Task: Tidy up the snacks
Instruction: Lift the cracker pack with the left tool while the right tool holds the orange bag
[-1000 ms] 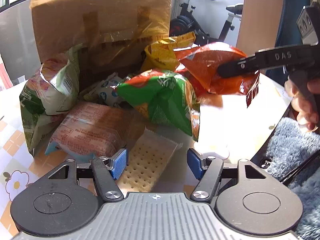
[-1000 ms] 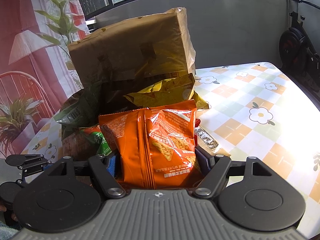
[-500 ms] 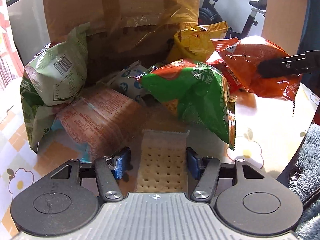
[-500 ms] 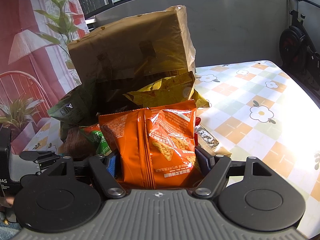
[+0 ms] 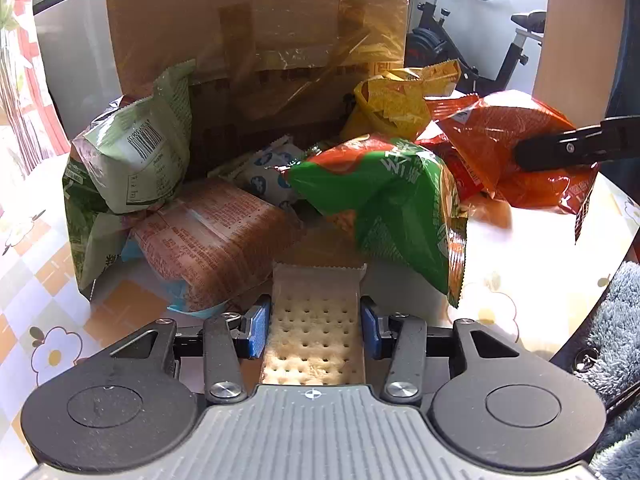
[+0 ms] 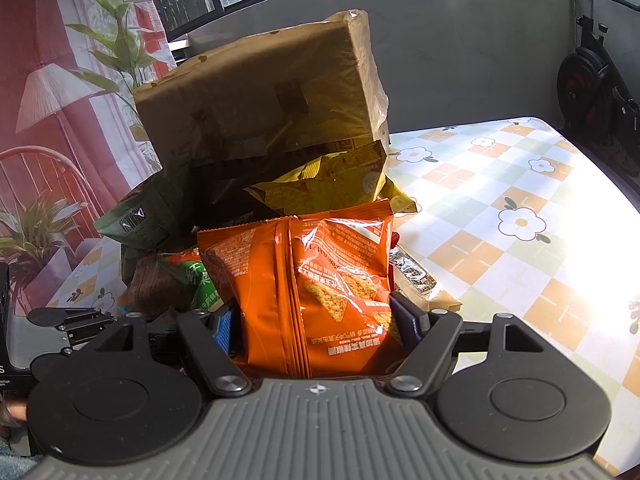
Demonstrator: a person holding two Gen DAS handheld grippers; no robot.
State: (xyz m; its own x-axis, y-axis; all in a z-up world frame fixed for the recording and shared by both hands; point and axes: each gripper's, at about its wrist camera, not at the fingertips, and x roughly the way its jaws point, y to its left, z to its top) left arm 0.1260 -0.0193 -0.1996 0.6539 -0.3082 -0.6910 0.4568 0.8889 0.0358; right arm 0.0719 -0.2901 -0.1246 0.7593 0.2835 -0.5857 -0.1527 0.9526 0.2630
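one brown paper bag (image 5: 256,40), one cracker pack (image 5: 316,320), two green snack bags (image 5: 384,200), one orange (image 6: 316,292)

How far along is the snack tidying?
Barely started: nothing looks sorted yet. The right gripper holds an orange chip bag; the left gripper is closing around a cracker pack. The green bag and other packets lie piled by the brown box.

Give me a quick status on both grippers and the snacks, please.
Left gripper closing around cracker pack. Right gripper clamped on orange chip bag. Green bag and pink pack crowd the crackers.
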